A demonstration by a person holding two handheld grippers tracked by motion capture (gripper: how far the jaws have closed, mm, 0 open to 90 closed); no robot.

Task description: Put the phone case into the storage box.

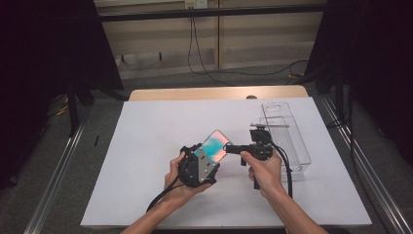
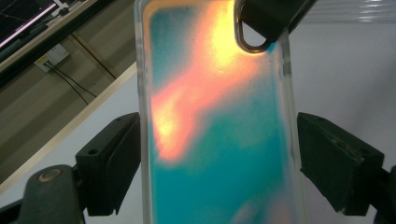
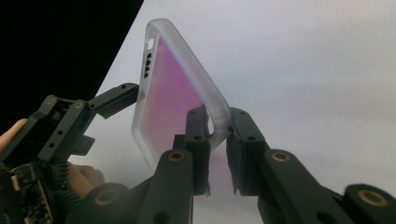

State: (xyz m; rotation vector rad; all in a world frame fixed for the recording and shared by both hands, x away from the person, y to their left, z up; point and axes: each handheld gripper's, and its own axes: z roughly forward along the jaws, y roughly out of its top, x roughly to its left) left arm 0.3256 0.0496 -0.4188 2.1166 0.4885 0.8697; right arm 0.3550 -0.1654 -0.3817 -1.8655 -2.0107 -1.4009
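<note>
Two grippers are sharing one phone case (image 1: 215, 145) just right of the middle of the high view, holding it up off the white table (image 1: 146, 146). The left gripper (image 1: 202, 163) is sitting a bit below and left of centre, with its jaws spread wide and clamping the case across its width. In the left gripper view the case (image 2: 219, 126) is running up the middle of the frame, teal with an orange-pink swirl, and a black pad is pressing on each long edge. The right gripper (image 1: 233, 148) is coming in from the right side, its jaws nearly together and pinching the frosted rim of the case. In the right gripper view the case (image 3: 173, 93) is standing tilted in the centre, with the pads (image 3: 198, 140) squeezing its rim at one corner. A clear plastic tray (image 1: 287, 136) is sitting at the right of the high view, near the right hand (image 1: 265, 170).
</note>
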